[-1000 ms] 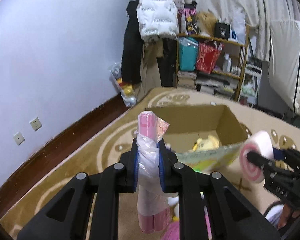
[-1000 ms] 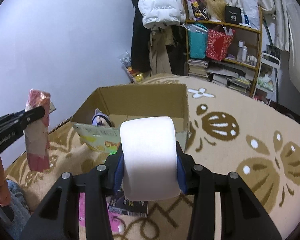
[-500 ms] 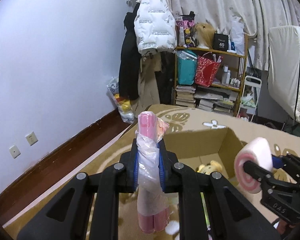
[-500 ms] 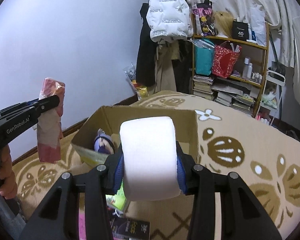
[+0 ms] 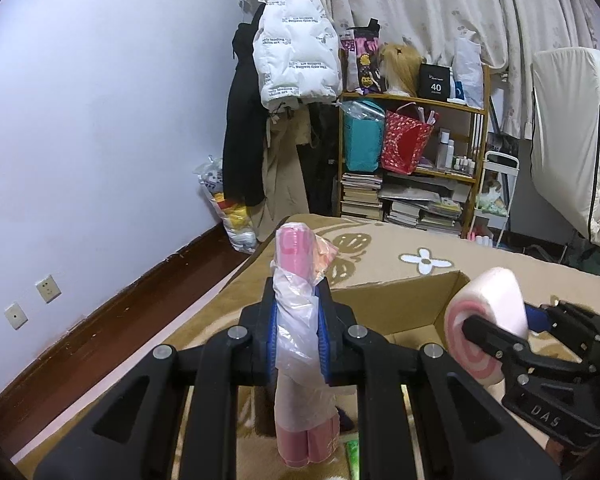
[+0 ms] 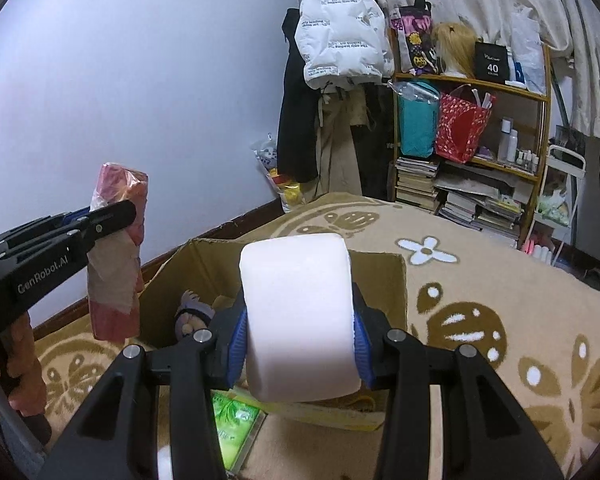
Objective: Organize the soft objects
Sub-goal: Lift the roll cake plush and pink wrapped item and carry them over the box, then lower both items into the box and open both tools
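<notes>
My left gripper (image 5: 298,332) is shut on a pink pack wrapped in clear plastic (image 5: 300,392), which stands upright between the pads; the same pink pack (image 6: 116,256) shows at the left of the right wrist view. My right gripper (image 6: 298,340) is shut on a white soft roll (image 6: 298,320) whose end face has pink rings (image 5: 474,344). Both are held in the air above an open cardboard box (image 6: 380,280) on the carpet. A plush doll with a purple cap (image 6: 192,314) lies inside the box.
A patterned beige carpet (image 6: 480,300) covers the floor. A green packet (image 6: 232,424) lies in front of the box. At the back stand a shelf with books and bags (image 5: 412,168) and hung coats (image 5: 296,60). A purple wall (image 5: 100,120) runs along the left.
Both grippers have moved toward the box with their loads still held; the box has slid down and closer in both views, and more of the far wall and shelf shows.
</notes>
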{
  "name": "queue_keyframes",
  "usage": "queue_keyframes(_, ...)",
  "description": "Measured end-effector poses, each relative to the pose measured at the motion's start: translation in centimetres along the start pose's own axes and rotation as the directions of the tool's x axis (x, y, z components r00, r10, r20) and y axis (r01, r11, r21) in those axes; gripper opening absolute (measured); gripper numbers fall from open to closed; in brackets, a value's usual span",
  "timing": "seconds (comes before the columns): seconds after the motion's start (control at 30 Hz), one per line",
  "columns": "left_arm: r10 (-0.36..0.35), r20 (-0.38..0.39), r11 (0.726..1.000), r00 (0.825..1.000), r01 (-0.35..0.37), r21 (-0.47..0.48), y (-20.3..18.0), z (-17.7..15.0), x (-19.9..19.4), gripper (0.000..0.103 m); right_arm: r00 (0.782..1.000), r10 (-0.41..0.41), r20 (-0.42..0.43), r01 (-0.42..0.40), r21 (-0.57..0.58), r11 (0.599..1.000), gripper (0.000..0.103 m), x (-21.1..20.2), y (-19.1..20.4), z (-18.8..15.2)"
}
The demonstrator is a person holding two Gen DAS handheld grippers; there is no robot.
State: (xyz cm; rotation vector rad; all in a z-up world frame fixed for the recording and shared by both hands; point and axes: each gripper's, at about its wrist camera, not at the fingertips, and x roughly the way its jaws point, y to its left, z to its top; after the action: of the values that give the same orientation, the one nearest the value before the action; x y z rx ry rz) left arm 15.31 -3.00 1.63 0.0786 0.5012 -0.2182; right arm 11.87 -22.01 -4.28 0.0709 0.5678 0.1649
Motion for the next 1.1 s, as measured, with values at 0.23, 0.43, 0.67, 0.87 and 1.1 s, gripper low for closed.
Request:
queue_keyframes(0.23, -0.015, -0.032, 0.999, 0.999, 0.014, -0.044, -0.8, 0.4, 1.9, 0.015, 1.000, 0.024, -0.012, -0.023, 0.044, 0.999, 0.048, 1.0, -0.9, 0.0)
queue_keyframes(0.43, -0.058, -0.091, 0.998, 0.994, 0.054, -0.045, -1.6, -0.7, 3.4, 0.016, 0.999, 0.033, -0.031, -0.032, 0.051, 0.998, 0.050, 1.9, -1.2, -0.2)
queue_keyframes(0.67, -0.047, -0.164, 0.998, 0.985, 0.040, -0.046, -1.5, -1.4, 4.9, 0.033, 0.997, 0.027, -0.071, -0.024, 0.050, 0.998, 0.054, 3.2, -1.2, -0.7)
queue_keyframes(0.87, 0.039, -0.153, 0.998, 0.987, -0.047, -0.048, -0.5, -1.5, 4.5, 0.080, 0.999, 0.013, -0.038, -0.010, 0.073, 0.997, 0.093, 2.7, -1.4, -0.6)
queue_keyframes(1.1, 0.139, -0.149, 0.988, 0.979, -0.146, -0.041, 1.0, -1.3, 3.8, 0.103, 0.999, 0.003, -0.046, 0.003, 0.130, 0.992, 0.103, 2.5, -2.6, -0.4)
